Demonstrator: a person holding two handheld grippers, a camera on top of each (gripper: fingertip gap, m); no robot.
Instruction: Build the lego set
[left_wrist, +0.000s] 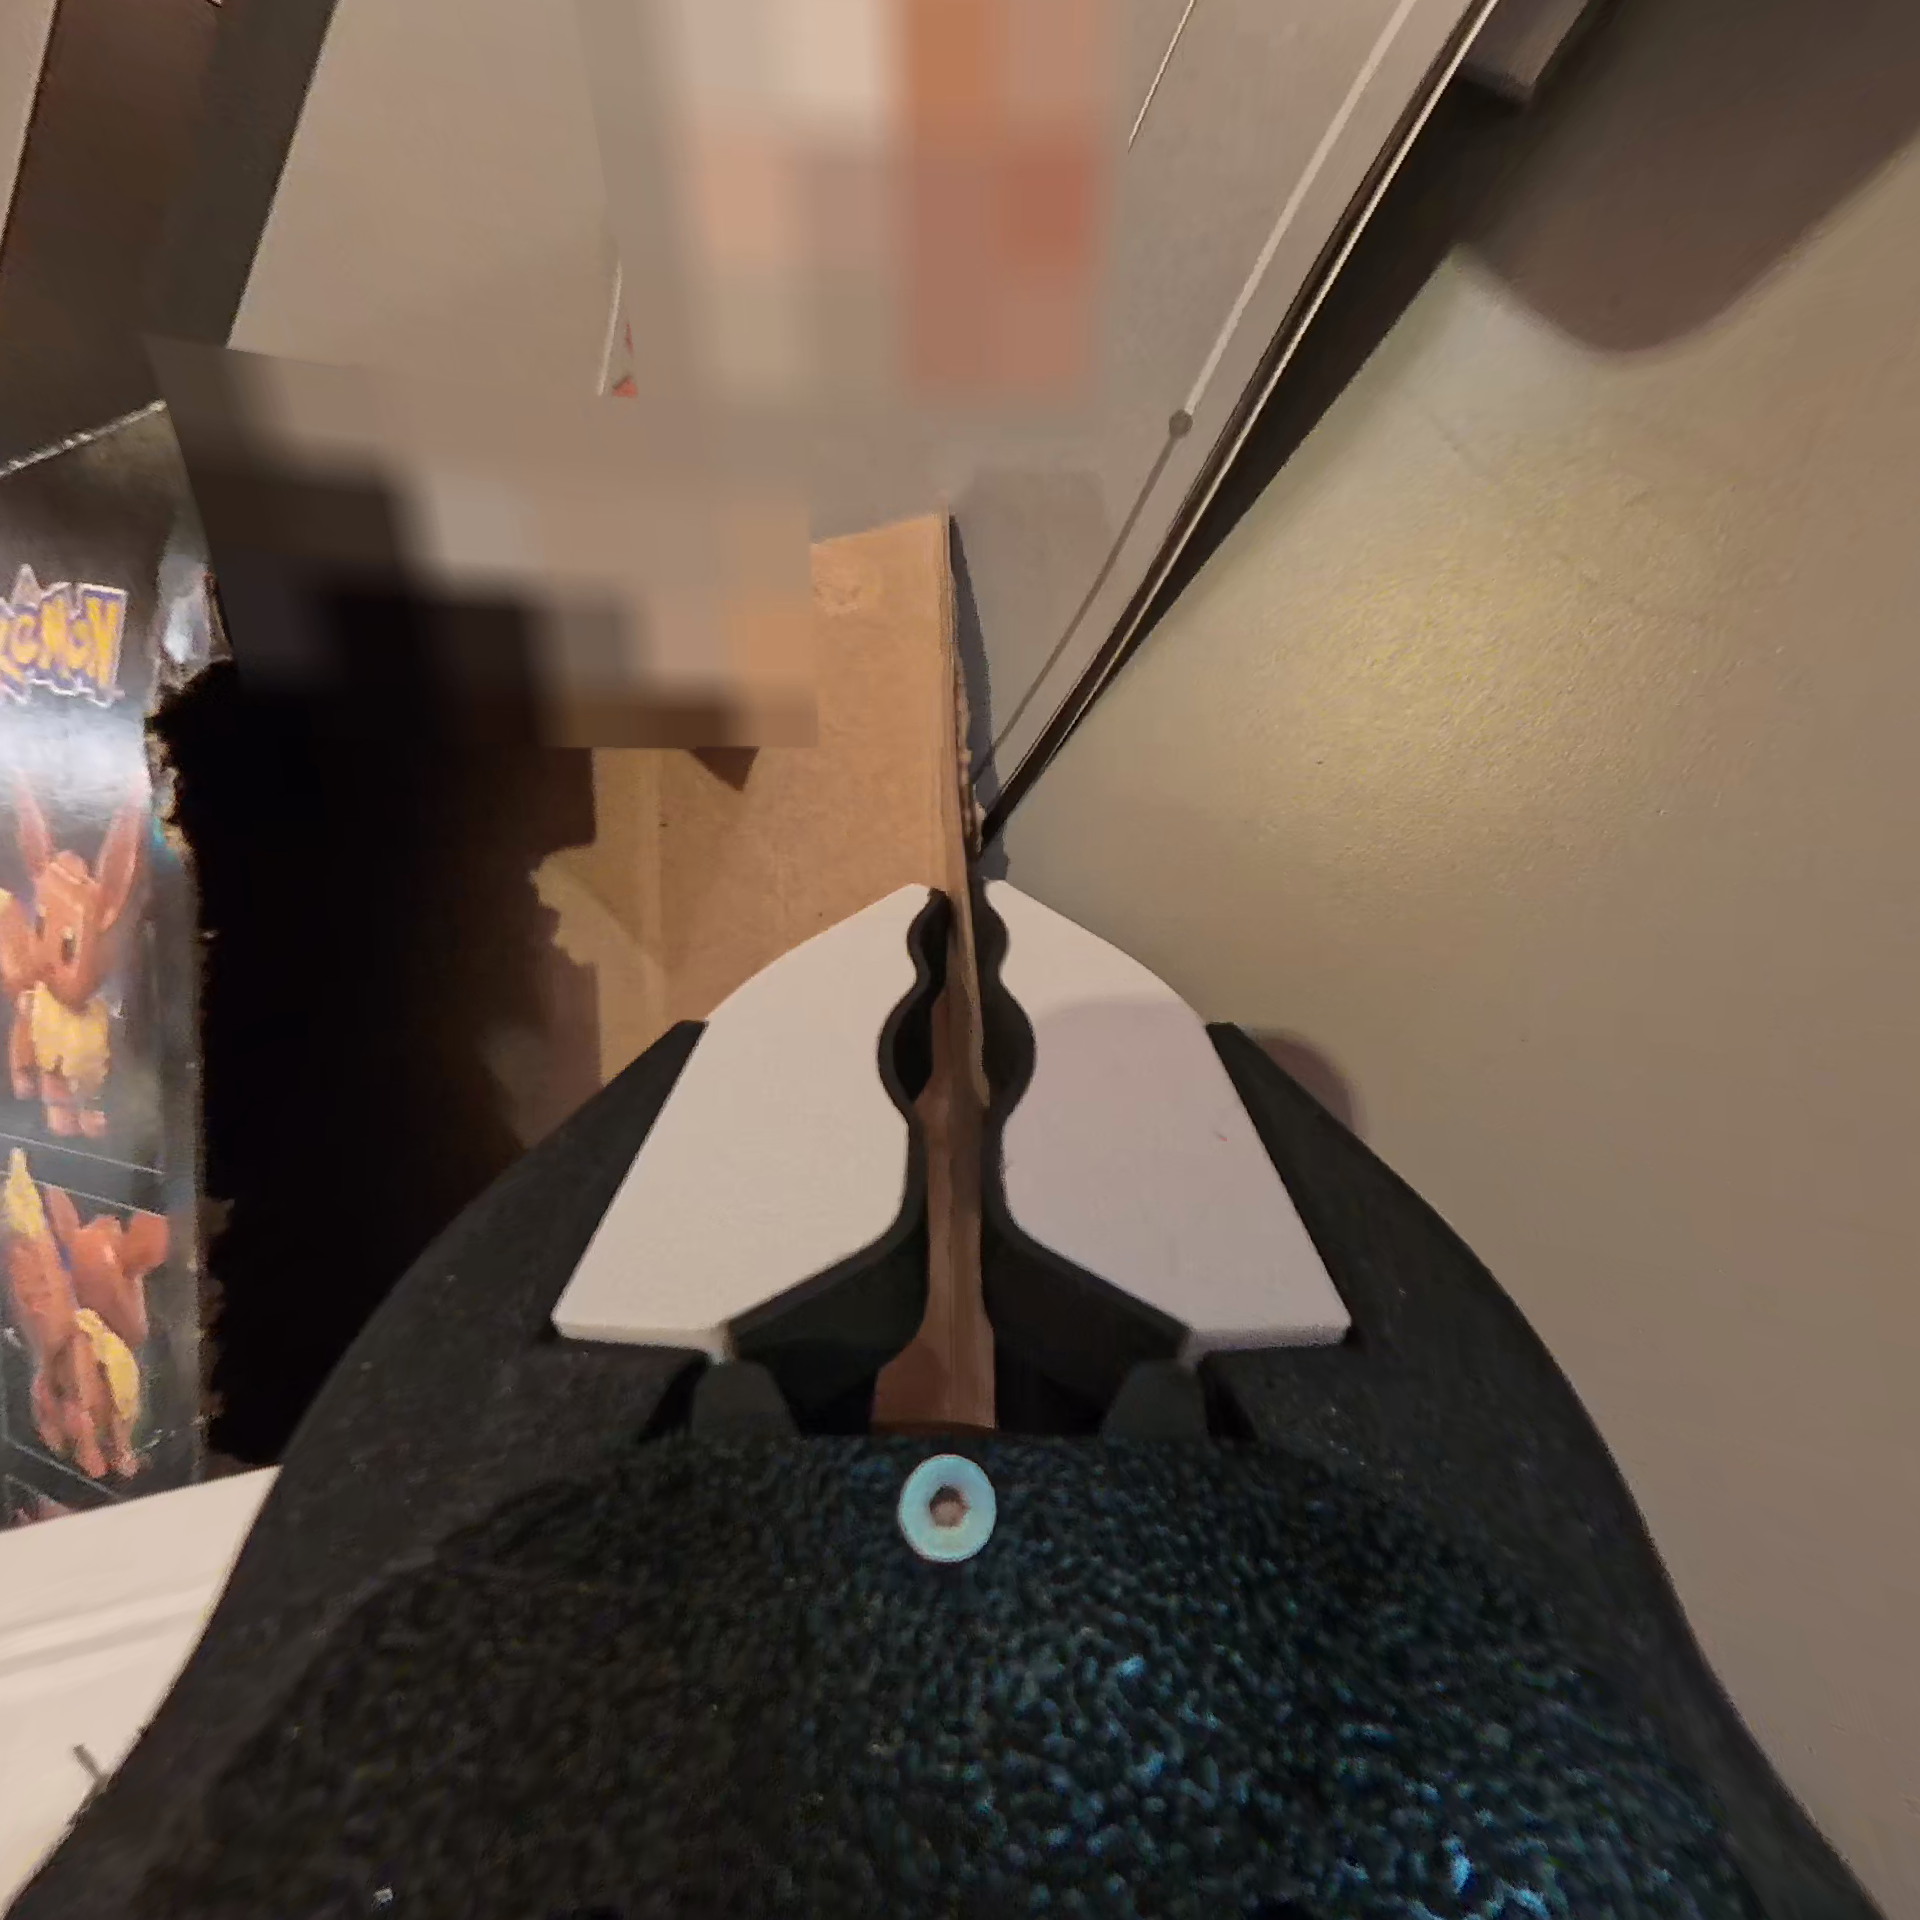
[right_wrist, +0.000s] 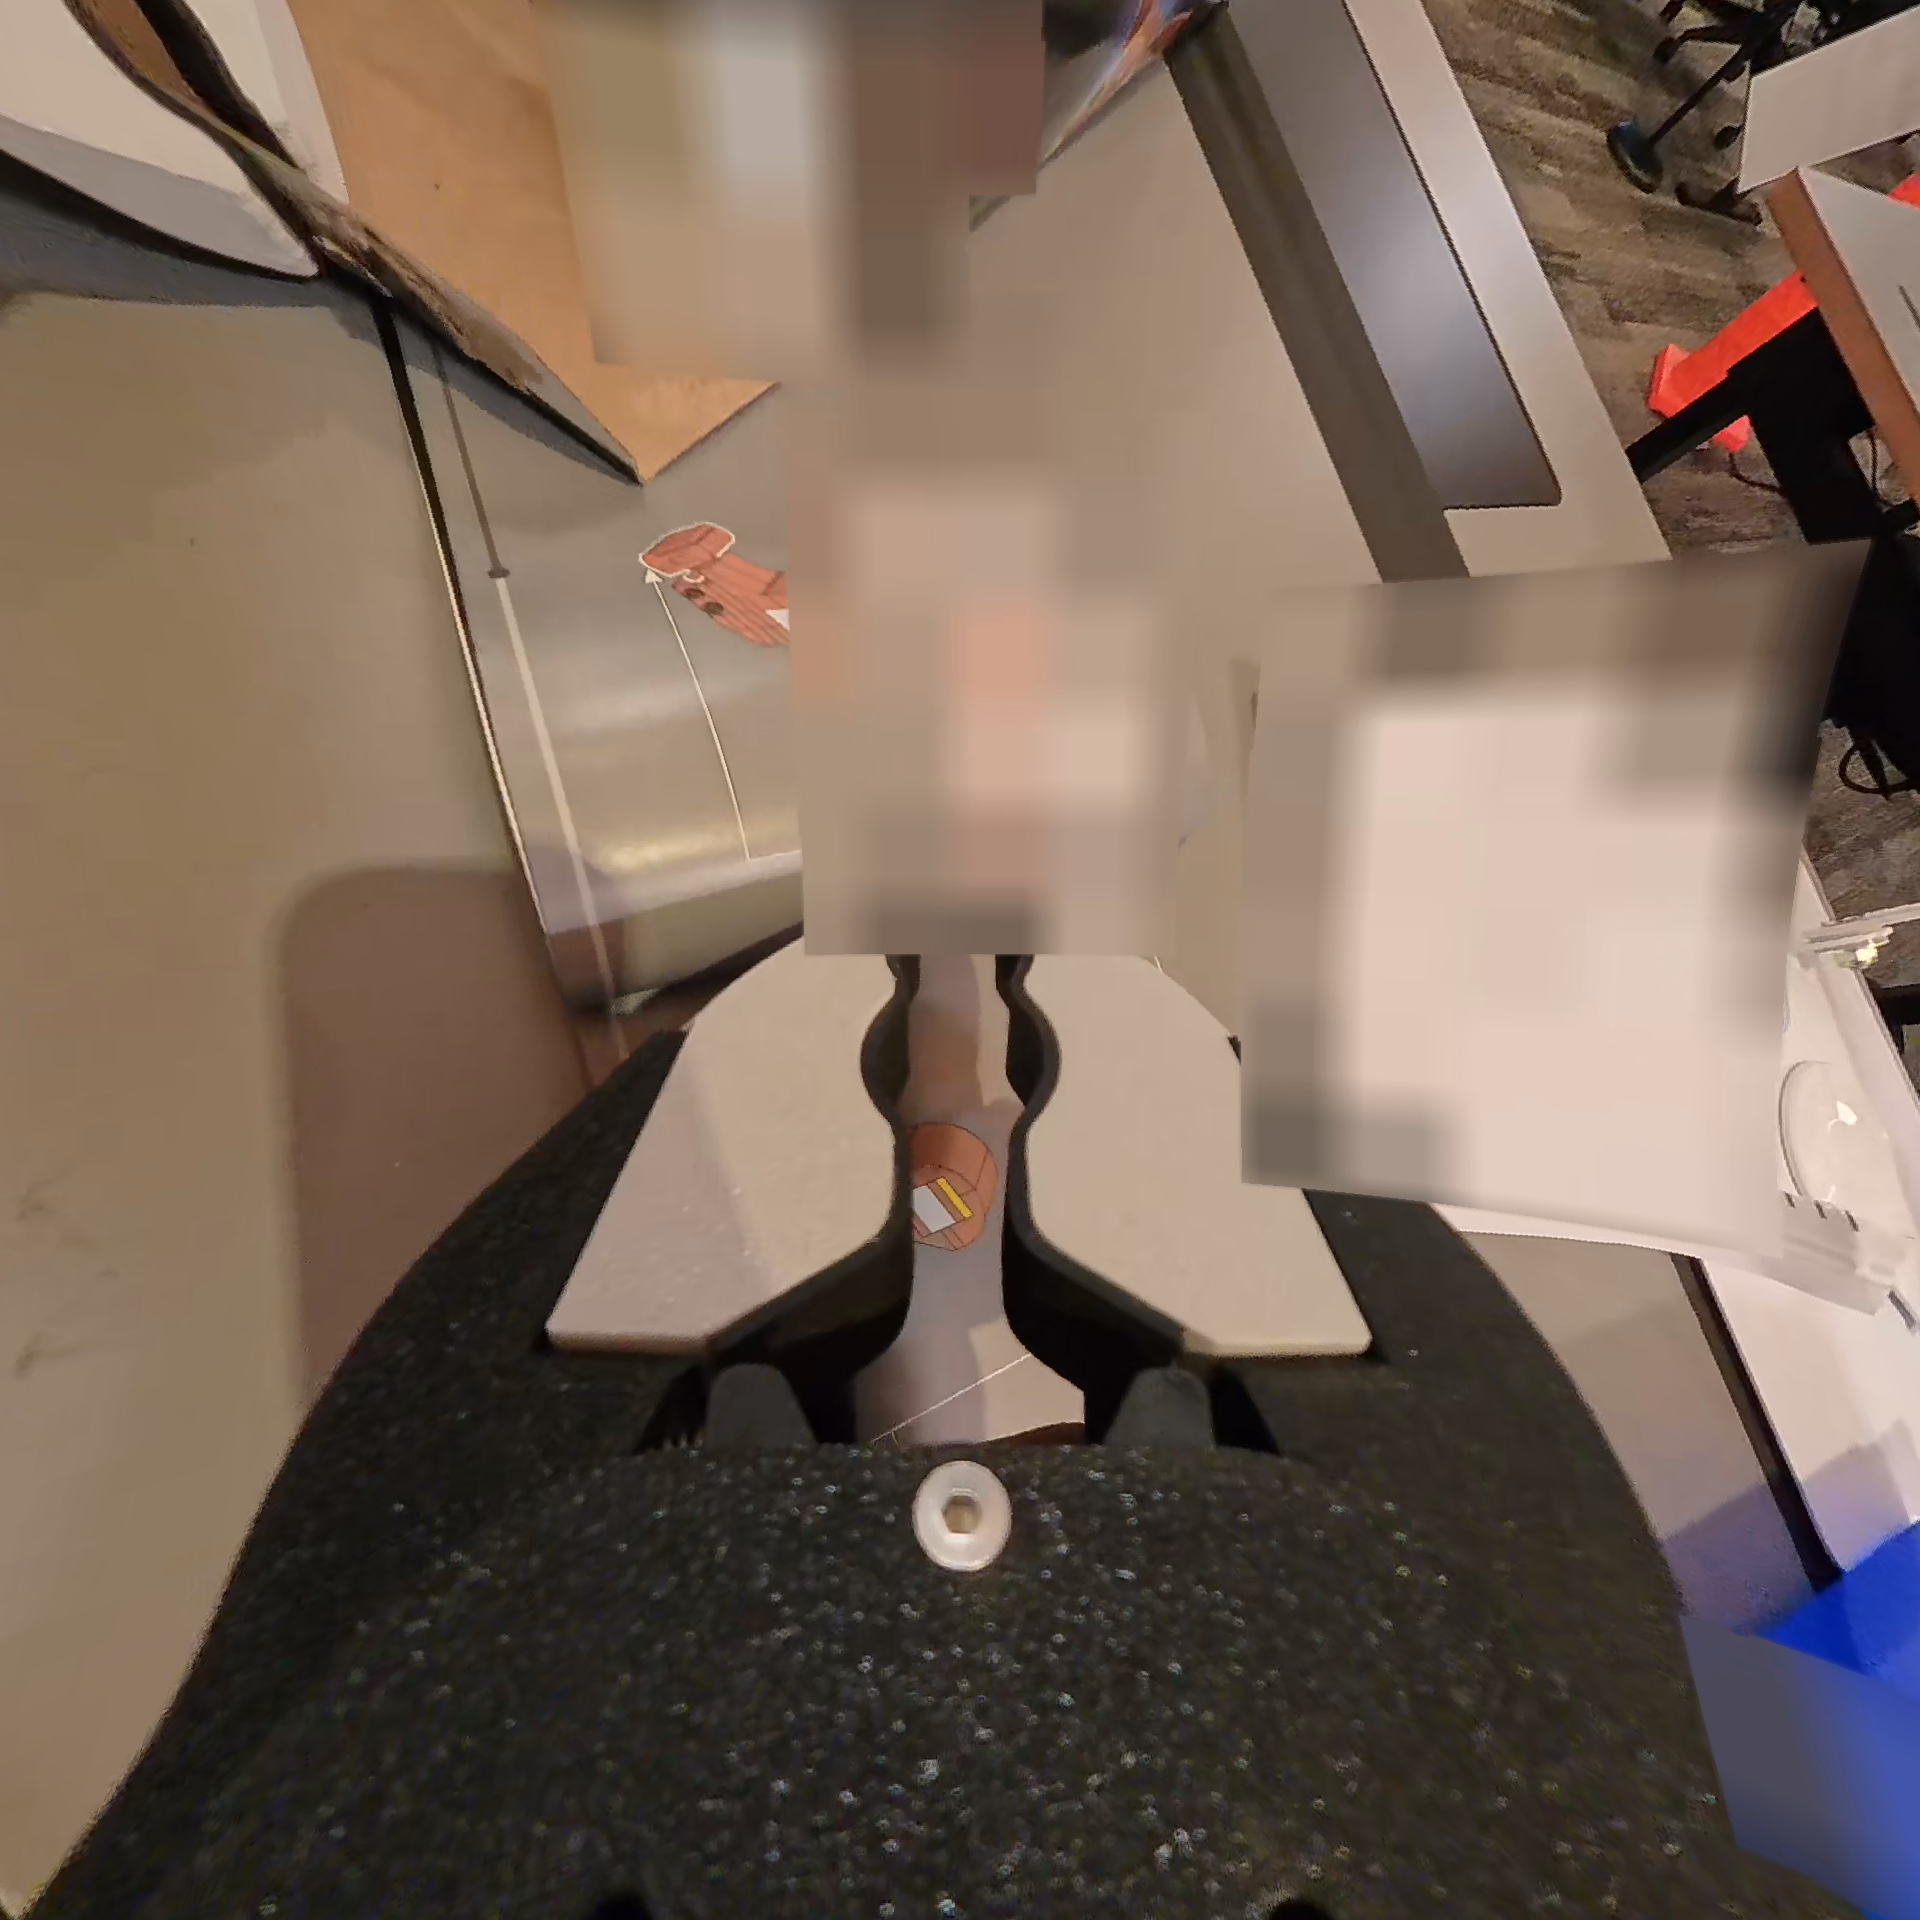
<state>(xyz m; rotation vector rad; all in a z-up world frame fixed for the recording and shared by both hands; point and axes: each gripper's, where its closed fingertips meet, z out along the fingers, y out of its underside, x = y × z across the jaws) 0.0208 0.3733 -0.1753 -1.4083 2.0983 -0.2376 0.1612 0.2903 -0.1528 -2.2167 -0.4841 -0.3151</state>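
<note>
Brown cardboard flap (left_wrist: 961, 1039) of a black printed toy box (left_wrist: 73, 935), bearing a logo and orange brick creatures, stands pinched edge-on in the left gripper (left_wrist: 961, 914). Right gripper (right_wrist: 956, 977) hovers narrowly parted above a glossy illustrated instruction page (right_wrist: 644, 727); whether it grips anything cannot be told.

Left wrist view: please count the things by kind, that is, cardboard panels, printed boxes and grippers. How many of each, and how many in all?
Brown cardboard panel, its edge between the jaws: 1
Black printed cardboard box with orange creature pictures: 1
Black two-finger left gripper with white fingers: 1
Total: 3
</note>
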